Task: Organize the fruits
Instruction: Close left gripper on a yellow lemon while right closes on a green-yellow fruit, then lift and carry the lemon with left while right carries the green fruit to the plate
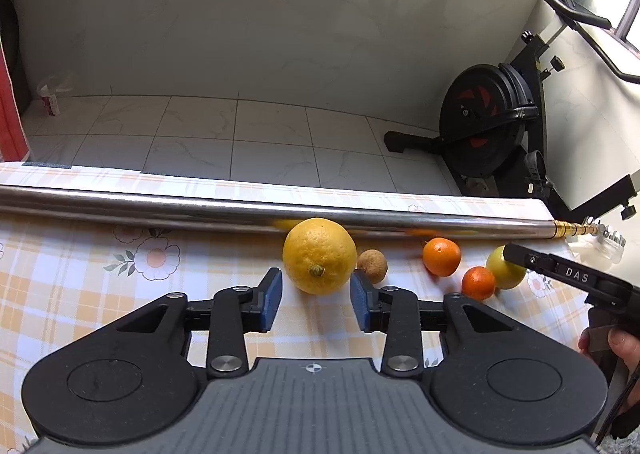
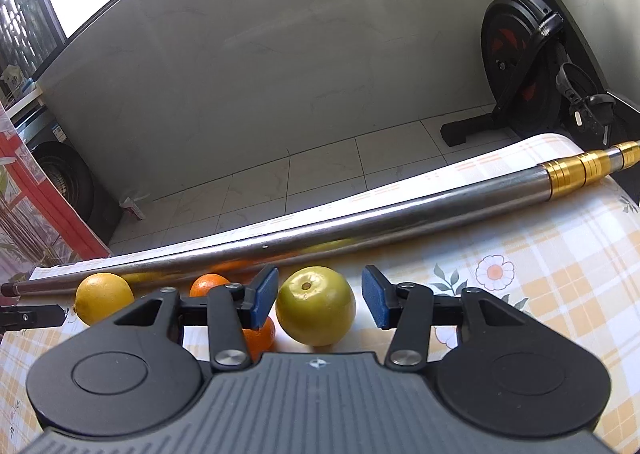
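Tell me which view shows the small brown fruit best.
The left wrist view. The small brown fruit sits in plain sight there, right of the big yellow citrus, just beyond the left claw. In the right wrist view I cannot find it; the claw body likely hides it.

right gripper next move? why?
Probably ease forward and close. The right gripper is open around the green fruit, with a gap at each pad. A small orange sits close by the left pad, so keep centred.
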